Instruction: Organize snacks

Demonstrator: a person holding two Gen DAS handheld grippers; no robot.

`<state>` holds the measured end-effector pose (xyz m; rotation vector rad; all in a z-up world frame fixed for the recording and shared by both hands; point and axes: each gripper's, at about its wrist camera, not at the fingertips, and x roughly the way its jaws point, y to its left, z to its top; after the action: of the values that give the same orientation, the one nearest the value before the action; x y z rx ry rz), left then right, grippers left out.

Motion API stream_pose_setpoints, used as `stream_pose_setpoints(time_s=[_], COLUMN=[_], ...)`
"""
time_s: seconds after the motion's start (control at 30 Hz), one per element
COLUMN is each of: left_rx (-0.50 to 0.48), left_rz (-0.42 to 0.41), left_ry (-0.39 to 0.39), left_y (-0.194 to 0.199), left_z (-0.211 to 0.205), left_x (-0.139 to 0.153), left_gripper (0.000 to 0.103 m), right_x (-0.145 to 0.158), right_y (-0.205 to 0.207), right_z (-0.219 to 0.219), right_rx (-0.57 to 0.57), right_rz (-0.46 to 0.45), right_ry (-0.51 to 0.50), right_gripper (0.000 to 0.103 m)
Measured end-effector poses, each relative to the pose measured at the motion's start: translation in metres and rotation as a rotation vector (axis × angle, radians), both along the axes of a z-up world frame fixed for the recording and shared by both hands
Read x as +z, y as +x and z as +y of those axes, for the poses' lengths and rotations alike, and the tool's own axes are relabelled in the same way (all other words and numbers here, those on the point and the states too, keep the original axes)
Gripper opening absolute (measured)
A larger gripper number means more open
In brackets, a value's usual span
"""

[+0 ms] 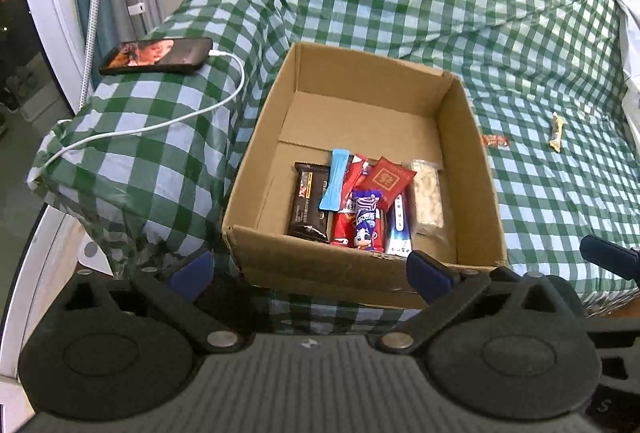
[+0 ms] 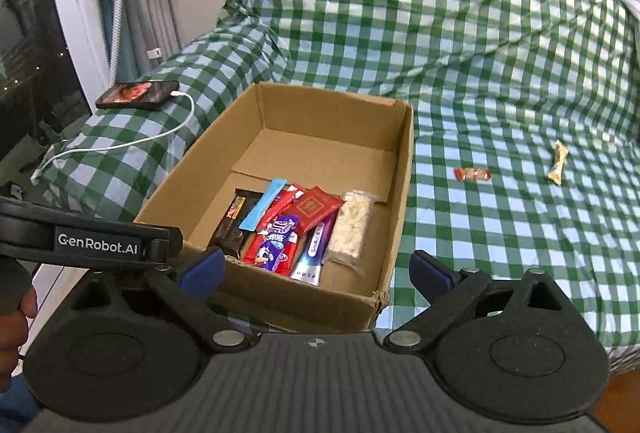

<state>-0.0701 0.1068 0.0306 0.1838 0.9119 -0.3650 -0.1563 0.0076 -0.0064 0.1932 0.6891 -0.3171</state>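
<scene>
left gripper (image 1: 310, 271): released, empty; lower centre
right gripper (image 2: 316, 269): released, empty
box (image 2: 404, 169): snacks (image 2: 296, 229) inside; 2 wrappers right

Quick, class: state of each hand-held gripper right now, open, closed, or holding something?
Left hand-held gripper: open, holding nothing; cardboard box lies beyond its fingers.
Right hand-held gripper: open, holding nothing.

We see both views evenly and brightly lit, with soft shadows inside the cardboard box (image 1: 472, 169). Fisheye distortion bends the edges, where we find dark corners and slight blur.
</scene>
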Motion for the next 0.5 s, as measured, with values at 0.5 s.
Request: stream_pose_setpoints(time_s=[0.5], left_rx=[-0.006], left_rz=[-0.061], left_ry=[-0.028], left_y=[-0.033], left_z=[0.009], left_x=[0.021], left_gripper=[0.103], right_x=[0.016], right_y=[-0.037], right_z=[0.018], right_rx=[0.0], right_rz=[-0.083], right_ry=[-0.03], right_gripper=[0.1])
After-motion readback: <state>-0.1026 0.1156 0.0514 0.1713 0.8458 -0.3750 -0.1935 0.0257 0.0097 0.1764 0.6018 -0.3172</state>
